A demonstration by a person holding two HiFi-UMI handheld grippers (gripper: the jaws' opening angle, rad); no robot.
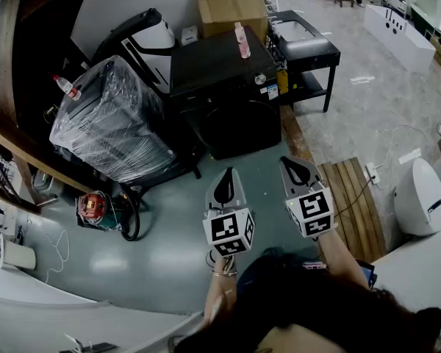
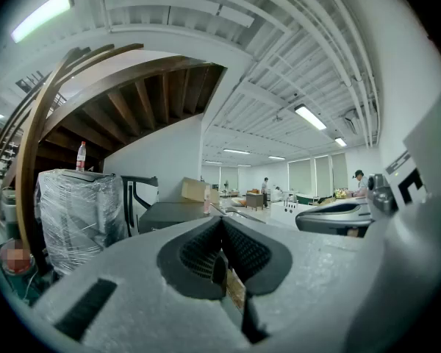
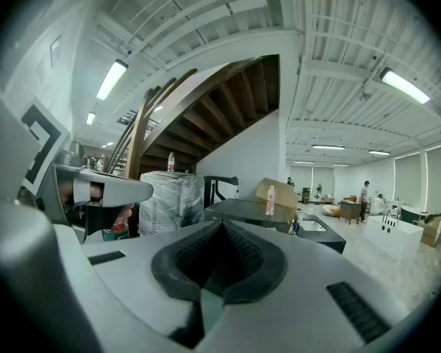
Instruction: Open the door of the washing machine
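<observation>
Grey-green floor (image 1: 162,248) lies beneath the left gripper (image 1: 225,176). Ahead to its left, a curved wooden staircase (image 3: 206,101) rises beside a white wall (image 3: 253,160). Right of the right gripper (image 1: 295,165) lie wooden slats (image 1: 349,215); strip lights (image 3: 114,79) line the white ceiling (image 3: 338,43).

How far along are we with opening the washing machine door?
Done: nothing yet. The round door on the front of the black washing machine looks closed.
In hand: nothing. The left tool and right tool are both shut and empty, held side by side short of the machine and touching nothing.
Left: bring a tool to the door, take hold of it, and swing it open.
</observation>
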